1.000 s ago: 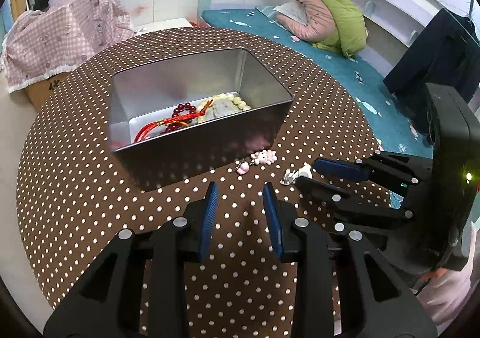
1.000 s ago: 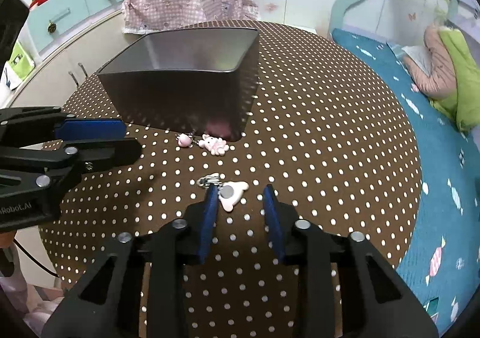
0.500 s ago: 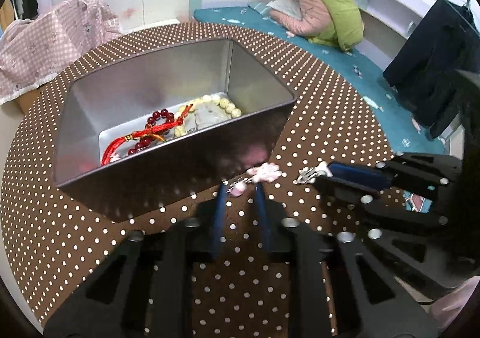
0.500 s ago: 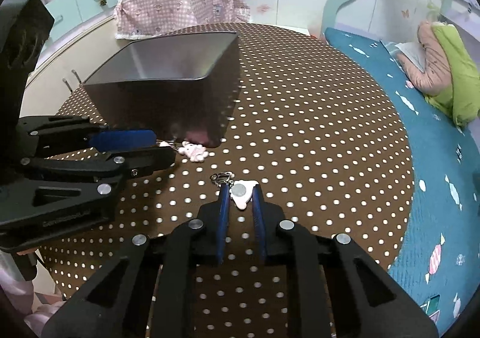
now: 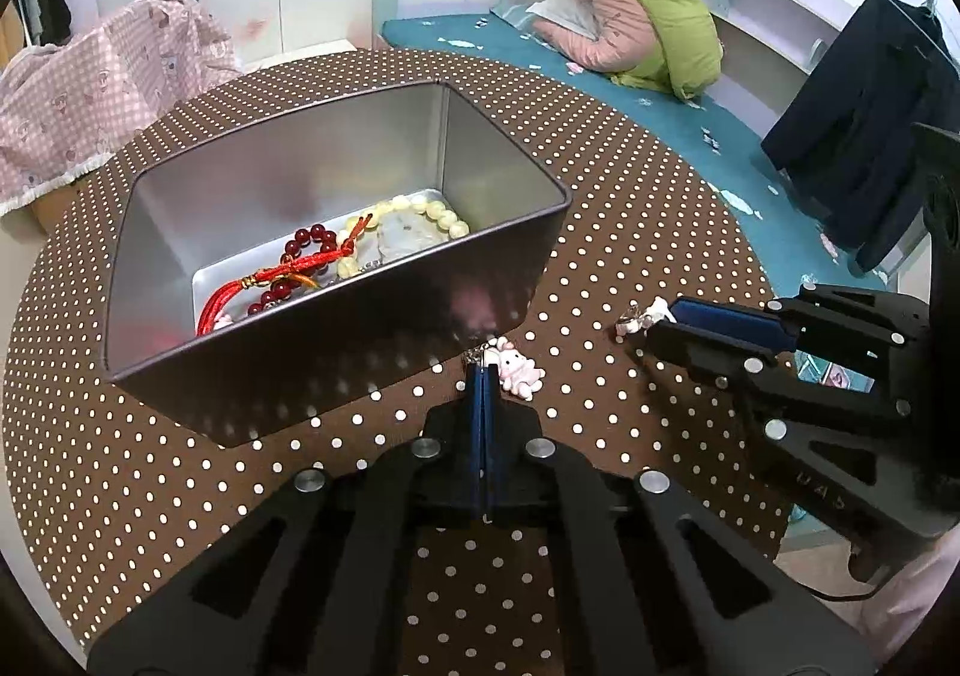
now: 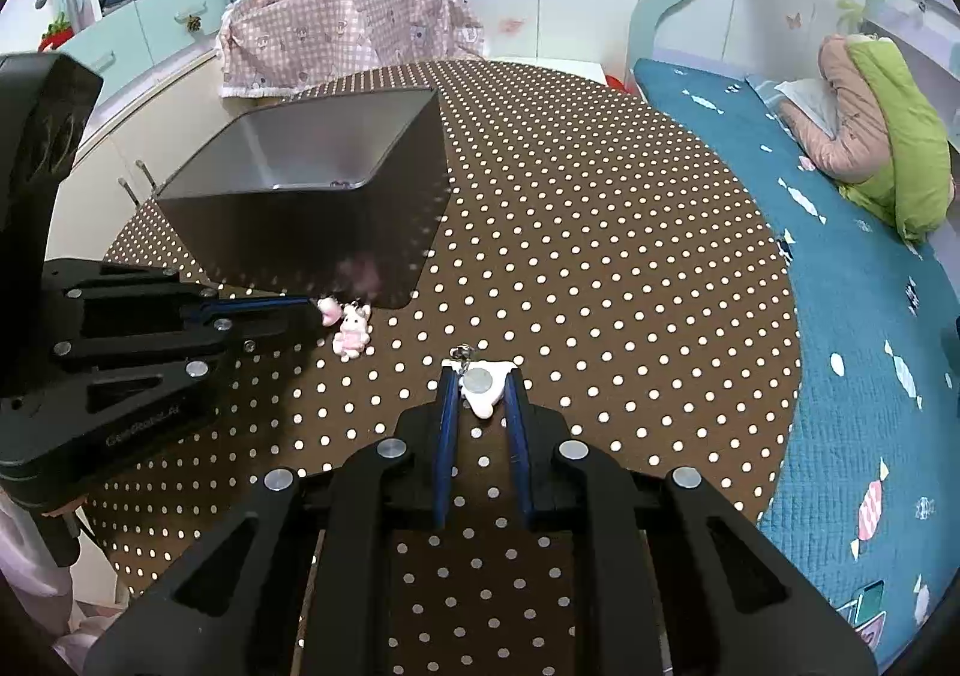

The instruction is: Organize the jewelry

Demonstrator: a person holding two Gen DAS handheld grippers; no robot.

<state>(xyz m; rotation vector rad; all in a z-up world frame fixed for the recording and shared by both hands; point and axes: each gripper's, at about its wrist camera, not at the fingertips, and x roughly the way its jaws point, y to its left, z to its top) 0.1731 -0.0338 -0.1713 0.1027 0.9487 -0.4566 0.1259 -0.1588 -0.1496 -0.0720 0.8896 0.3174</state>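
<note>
Metal tin point(image 5: 336, 352) sits just ahead of both claws. Left gripper point(image 5: 483, 370): 2 fingers fully together, pinching the pink bunny charm point(image 5: 519, 370) at its chain. Right gripper point(image 6: 478, 382): fingers narrowly apart, clamped on the white charm point(image 6: 483, 388) between them.

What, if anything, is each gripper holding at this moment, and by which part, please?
The left gripper is shut on the pink bunny charm by its chain end. The right gripper clasps the white charm by its sides.
</note>
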